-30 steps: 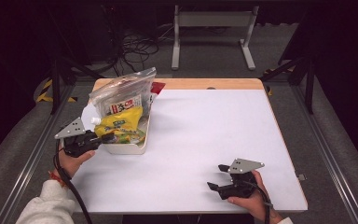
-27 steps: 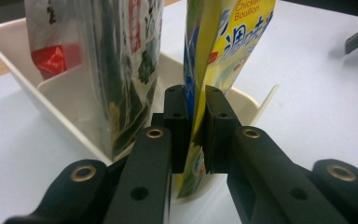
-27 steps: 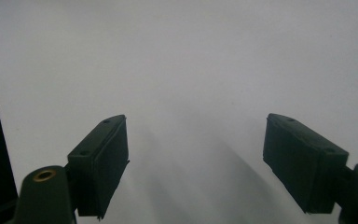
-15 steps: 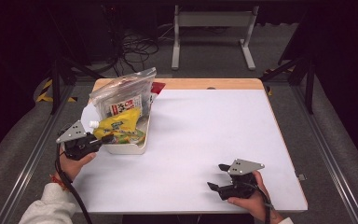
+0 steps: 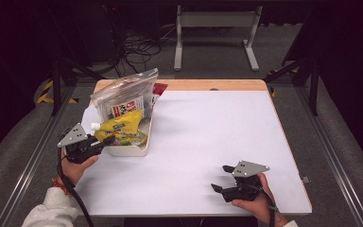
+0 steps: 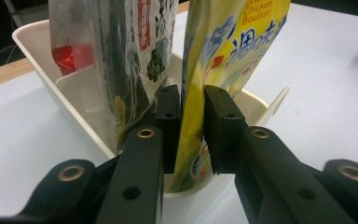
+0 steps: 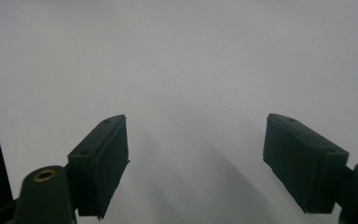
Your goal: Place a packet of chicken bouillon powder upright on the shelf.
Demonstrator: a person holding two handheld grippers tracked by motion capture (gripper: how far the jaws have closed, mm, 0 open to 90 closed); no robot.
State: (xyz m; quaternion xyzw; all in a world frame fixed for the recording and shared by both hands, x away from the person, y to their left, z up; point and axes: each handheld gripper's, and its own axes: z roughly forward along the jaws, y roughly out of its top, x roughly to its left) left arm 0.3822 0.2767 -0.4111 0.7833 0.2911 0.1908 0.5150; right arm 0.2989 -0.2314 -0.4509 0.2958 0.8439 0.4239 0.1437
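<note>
Release under way at the left claw [image 6: 185, 116]: its jaws have just been easing apart, and in the left gripper view the yellow bouillon pouch [image 6: 223, 56] stands between them with a sliver of daylight showing on the right-hand side. The left pad looks close against the foil; I can't say for sure whether it's touching or a hair off. Compared with a second ago, the pouch sits in the same spot in the white tray [image 5: 137, 150], spout end toward the hand, leaning against the clear bag of dark seaweed [image 5: 123, 99] that stands upright in the tray behind it. Nothing has slid, nothing has tipped.

My read: the pouch is delivered and this is the let-go. With the grip loosening and the pouch staying put, the tray and the neighbouring bag appear to be carrying it. The risk is the pouch flopping toward the near wall once the pads clear.

Over on the right, the right claw [image 5: 221, 178] rests low on the white bench [image 5: 227, 132], jaws spread wide, nothing between them but bare surface. It's idle.
</note>
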